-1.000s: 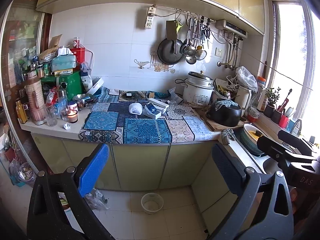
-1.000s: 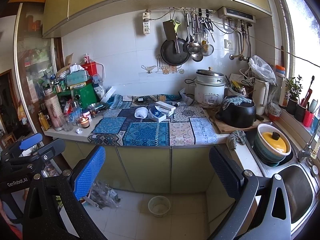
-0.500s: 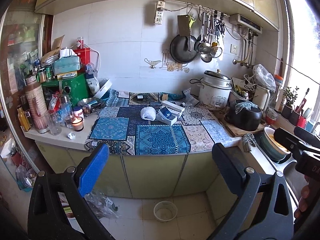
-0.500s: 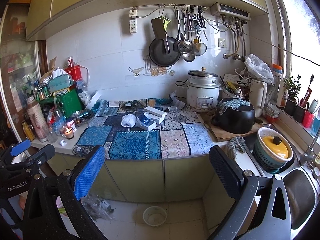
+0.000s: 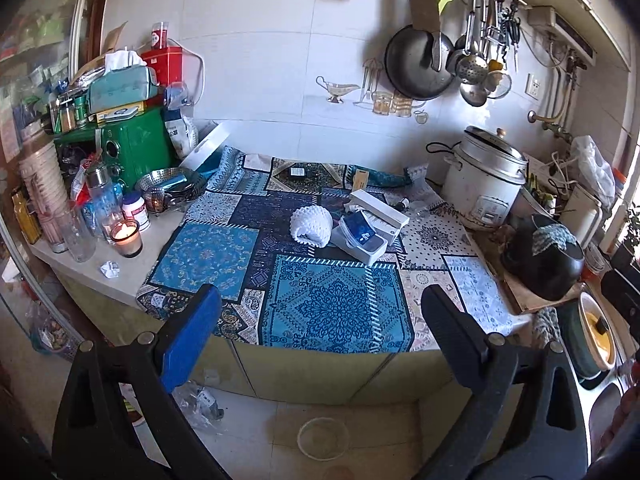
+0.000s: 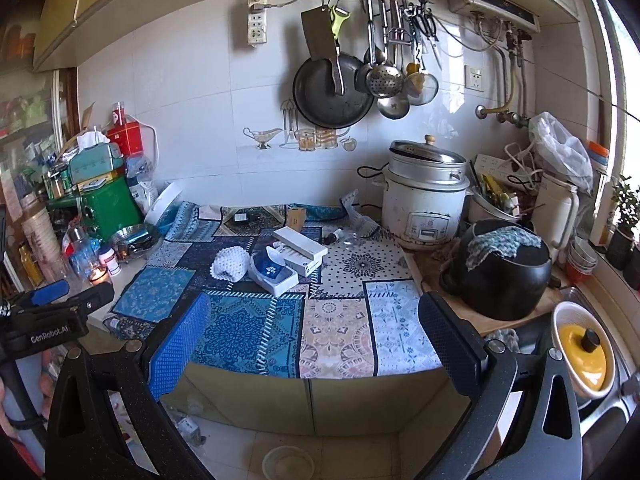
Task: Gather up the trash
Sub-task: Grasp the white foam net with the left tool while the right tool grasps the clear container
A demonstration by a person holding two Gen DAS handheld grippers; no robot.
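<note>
Black pot (image 5: 542, 258) half under cloth (image 5: 556, 236)

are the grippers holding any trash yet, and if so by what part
Nothing is held. The left gripper and the right gripper are both open with only air between their fingers, short of the counter where the white foam net lies.

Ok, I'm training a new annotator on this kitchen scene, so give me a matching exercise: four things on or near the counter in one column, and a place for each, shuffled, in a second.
Things:
1. lit candle
2. white foam net
3. rice cooker
4. black pot

Places:
A. right end of the counter, on a wooden board
B. middle of the patterned cloth
C. against the back wall, under the hanging utensils
D. bare counter, left of the cloth

Pairs: 1-D, 2-B, 3-C, 4-A
</note>
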